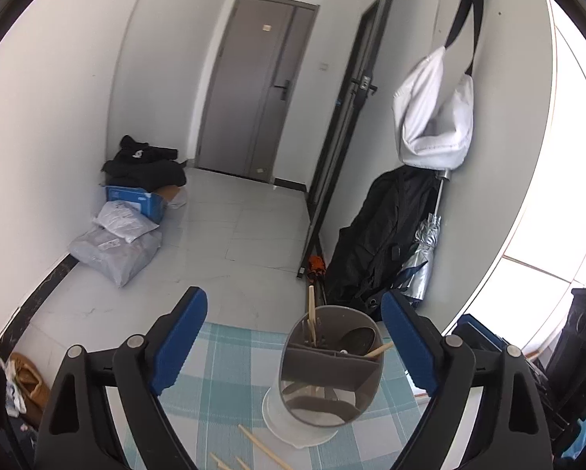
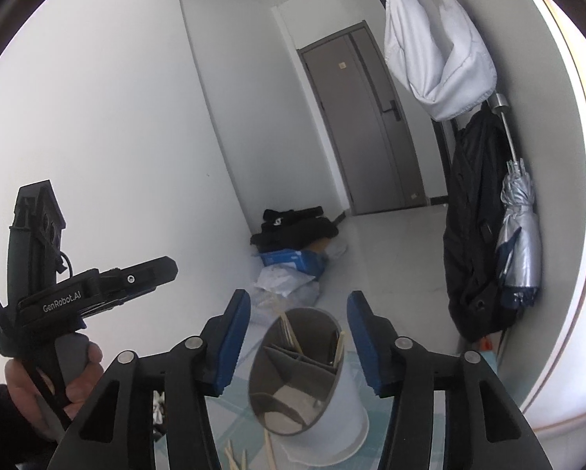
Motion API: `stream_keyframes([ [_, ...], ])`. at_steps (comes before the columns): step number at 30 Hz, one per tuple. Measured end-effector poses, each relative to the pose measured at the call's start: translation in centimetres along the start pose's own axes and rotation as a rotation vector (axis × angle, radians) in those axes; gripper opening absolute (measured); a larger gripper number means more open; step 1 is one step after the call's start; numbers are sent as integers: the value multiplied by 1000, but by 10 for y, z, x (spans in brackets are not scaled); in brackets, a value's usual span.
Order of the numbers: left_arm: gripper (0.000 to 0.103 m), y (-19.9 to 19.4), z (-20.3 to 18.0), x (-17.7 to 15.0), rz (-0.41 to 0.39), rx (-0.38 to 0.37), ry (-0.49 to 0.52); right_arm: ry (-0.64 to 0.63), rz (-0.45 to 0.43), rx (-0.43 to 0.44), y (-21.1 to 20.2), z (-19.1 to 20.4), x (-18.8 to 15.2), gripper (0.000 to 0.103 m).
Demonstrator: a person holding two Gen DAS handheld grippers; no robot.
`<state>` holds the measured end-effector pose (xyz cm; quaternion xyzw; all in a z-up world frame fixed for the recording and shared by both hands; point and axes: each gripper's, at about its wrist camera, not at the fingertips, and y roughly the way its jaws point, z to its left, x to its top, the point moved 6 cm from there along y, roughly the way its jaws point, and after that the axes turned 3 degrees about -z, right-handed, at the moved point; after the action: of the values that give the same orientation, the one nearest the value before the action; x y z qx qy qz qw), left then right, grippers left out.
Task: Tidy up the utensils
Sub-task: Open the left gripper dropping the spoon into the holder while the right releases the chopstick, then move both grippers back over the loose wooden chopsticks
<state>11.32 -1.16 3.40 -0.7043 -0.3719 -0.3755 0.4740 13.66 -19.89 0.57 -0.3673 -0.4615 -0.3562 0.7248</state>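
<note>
Left gripper: jaws spread, nothing held.
Right gripper: jaws apart, empty.
Holder: upright on checked cloth, chopsticks inside.
Loose chopsticks: beside holder's base; count unclear.

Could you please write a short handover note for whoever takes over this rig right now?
Left claw: open, holding nothing.
Right claw: open, holding nothing, just short of the utensil holder.
The holder stands upright on the checked tablecloth.
Done: some chopsticks and a dark spoon stand in its compartments.
Left: several loose chopsticks lie on the cloth in front of the holder; pick them up and drop them in.
</note>
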Motion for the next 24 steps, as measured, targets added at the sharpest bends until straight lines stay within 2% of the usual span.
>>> stream_keyframes([
  [5, 102, -28, 3, -7, -20, 52, -19, 9, 9, 1, -20, 20, -5, 67],
  [10, 102, -45, 2, -20, -25, 76, -21, -13, 22, -7, -38, 39, -17, 78],
  [16, 102, -58, 8, -43, -21, 104, -25, -22, 58, -14, -54, 53, -38, 85],
  [24, 102, -60, 30, -78, 20, 147, -79, -36, 160, -34, -59, 59, -75, 87],
])
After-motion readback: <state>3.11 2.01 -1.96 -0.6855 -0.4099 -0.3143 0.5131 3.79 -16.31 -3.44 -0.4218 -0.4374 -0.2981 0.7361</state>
